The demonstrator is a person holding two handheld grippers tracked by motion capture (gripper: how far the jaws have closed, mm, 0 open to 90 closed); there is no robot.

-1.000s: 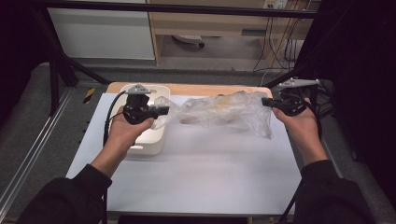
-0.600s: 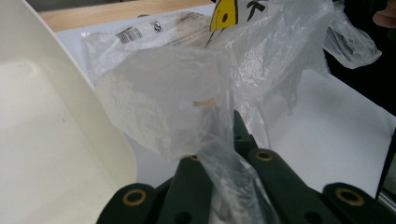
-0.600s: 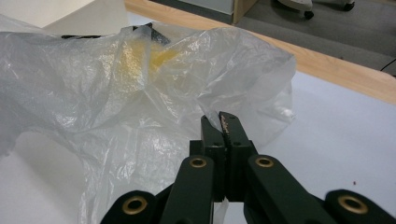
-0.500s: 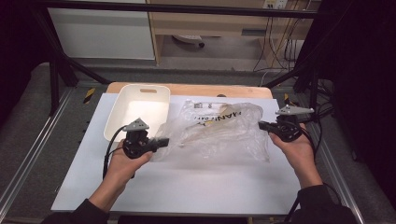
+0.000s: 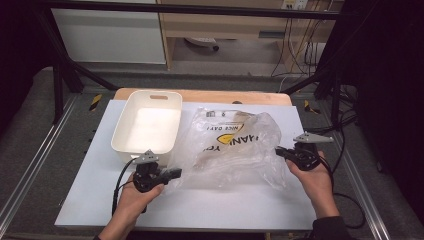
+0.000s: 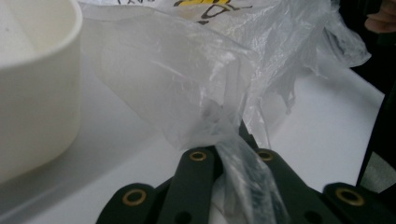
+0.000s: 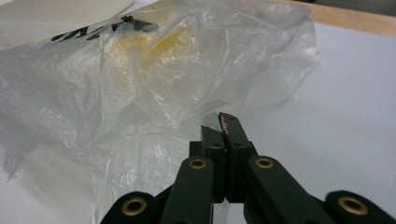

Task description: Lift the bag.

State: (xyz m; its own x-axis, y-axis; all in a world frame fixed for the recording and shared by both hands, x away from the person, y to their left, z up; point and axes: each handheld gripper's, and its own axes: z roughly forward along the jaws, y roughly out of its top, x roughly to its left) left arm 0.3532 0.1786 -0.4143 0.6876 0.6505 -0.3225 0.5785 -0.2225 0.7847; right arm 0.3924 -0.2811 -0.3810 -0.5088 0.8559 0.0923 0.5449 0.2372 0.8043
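Note:
A crumpled clear plastic bag (image 5: 235,145) with yellow and black print lies on the white table top (image 5: 95,195), stretched between my two grippers. My left gripper (image 5: 172,174) is shut on the bag's near left corner. In the left gripper view, bunched film (image 6: 205,93) is pinched in the closed jaws (image 6: 229,137). At the bag's right edge my right gripper (image 5: 280,151) is shut too. In the right gripper view a thin fold of the bag (image 7: 140,84) is caught between the tips (image 7: 223,126).
An empty white plastic bin (image 5: 147,125) stands at the back left, just beyond my left gripper and touching the bag's left side. A wooden board edge (image 5: 200,95) runs behind it. Cables (image 5: 350,200) trail off the table's right side.
Both hands have come down and toward the near edge, pulling the bag off the bin's top. The bag now rests spread on the table and the bin is uncovered.

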